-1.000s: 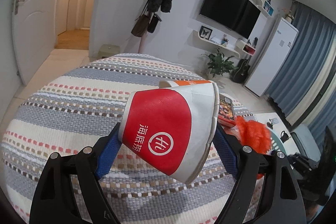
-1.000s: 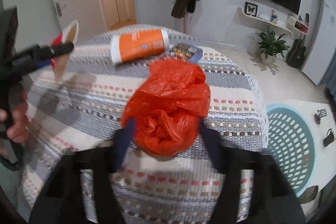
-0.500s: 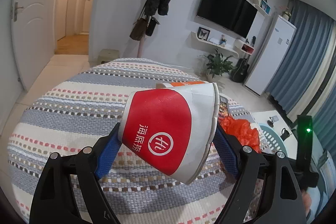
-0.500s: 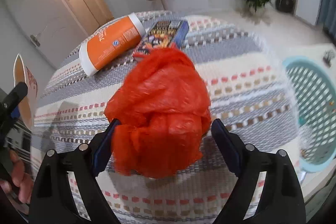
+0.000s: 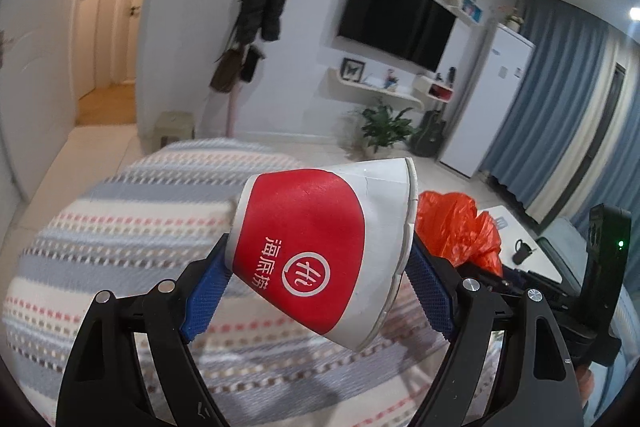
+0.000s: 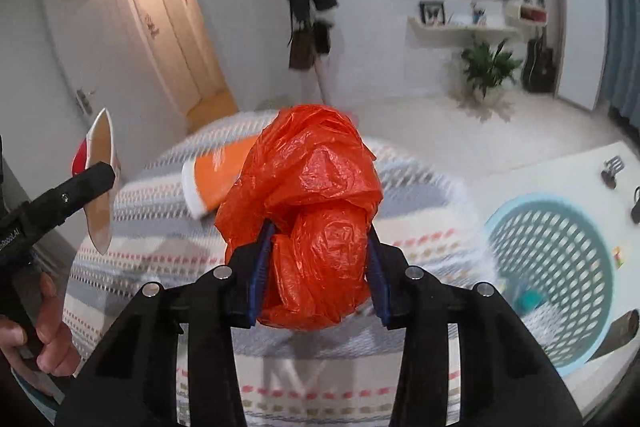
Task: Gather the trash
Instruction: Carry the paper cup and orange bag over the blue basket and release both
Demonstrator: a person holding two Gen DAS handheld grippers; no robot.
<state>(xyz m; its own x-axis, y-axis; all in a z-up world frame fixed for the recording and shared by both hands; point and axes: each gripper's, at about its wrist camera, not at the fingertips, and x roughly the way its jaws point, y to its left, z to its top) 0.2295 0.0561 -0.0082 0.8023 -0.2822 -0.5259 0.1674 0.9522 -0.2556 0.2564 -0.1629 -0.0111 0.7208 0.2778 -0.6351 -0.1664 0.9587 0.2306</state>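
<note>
My left gripper (image 5: pixel 316 291) is shut on a red and white paper cup (image 5: pixel 316 251), held on its side above the striped tablecloth (image 5: pixel 120 227). The cup also shows edge-on at the left of the right wrist view (image 6: pixel 100 183). My right gripper (image 6: pixel 318 279) is shut on a crumpled orange plastic bag (image 6: pixel 312 211), lifted above the table. The bag also shows at the right of the left wrist view (image 5: pixel 460 227). An orange and white bottle (image 6: pixel 212 179) lies on the table behind the bag.
A light blue perforated basket (image 6: pixel 560 267) stands on the floor to the right of the table, with a few small items in it. A white mat (image 6: pixel 560 167) with small dark objects lies beyond it. A potted plant (image 5: pixel 384 131) stands by the far wall.
My right gripper closed on the orange bag and lifted it off the table. Both grippers rose and tilted up, so more of the room shows. The cup stays gripped.
</note>
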